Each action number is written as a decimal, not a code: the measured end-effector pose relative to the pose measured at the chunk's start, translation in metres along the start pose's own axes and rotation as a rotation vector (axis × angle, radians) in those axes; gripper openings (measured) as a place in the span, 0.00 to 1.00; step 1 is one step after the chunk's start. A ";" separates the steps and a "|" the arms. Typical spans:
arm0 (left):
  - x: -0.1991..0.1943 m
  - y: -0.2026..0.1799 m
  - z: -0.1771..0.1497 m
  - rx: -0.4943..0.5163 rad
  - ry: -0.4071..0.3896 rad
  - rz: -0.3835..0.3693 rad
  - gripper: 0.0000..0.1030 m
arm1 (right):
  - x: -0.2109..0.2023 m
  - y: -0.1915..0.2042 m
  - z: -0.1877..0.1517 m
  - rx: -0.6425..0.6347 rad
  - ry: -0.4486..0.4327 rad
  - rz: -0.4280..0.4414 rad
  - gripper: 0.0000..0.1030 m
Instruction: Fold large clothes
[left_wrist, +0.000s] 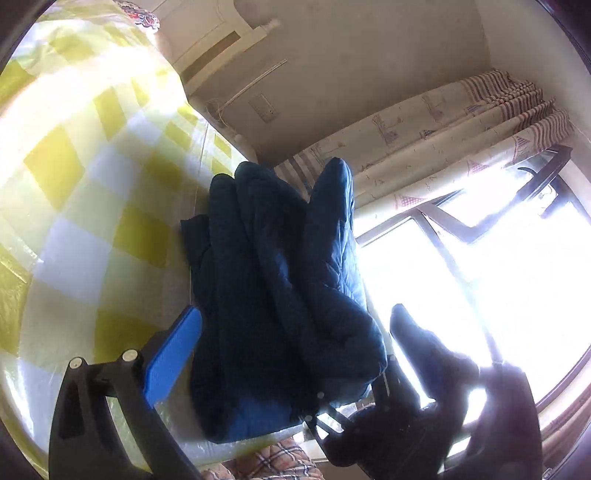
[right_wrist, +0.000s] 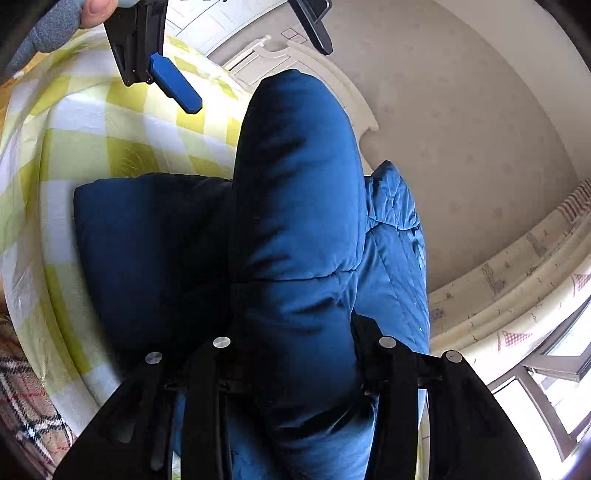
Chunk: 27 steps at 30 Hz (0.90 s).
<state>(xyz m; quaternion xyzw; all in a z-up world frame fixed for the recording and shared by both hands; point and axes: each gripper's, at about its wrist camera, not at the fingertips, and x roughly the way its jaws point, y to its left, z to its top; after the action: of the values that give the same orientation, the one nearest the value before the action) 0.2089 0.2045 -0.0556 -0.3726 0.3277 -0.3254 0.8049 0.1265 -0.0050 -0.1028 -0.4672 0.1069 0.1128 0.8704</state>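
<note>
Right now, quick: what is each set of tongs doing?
Left tongs: open wide, holding nothing; the blue quilted coat lies between the fingers, pads clear of it.
Right tongs: closed on a thick fold of the coat.

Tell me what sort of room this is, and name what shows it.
Probably a bedroom at home. A yellow checked cloth covers the work surface, patterned curtains hang by a bright window, and a white panelled door stands behind the blue padded jacket.
</note>
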 end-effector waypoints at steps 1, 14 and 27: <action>0.010 -0.001 0.003 -0.003 0.024 -0.013 0.97 | -0.001 0.000 -0.002 0.000 -0.007 -0.007 0.40; 0.152 -0.039 0.070 0.106 0.345 0.102 0.98 | -0.020 0.011 -0.006 -0.043 -0.075 -0.048 0.47; 0.169 -0.002 0.074 0.087 0.309 0.108 0.42 | -0.078 -0.071 -0.128 0.689 0.028 0.119 0.74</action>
<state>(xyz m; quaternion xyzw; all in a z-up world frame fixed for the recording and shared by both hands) 0.3626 0.1025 -0.0645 -0.2648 0.4525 -0.3491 0.7767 0.0625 -0.1582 -0.0936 -0.1402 0.1778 0.1143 0.9673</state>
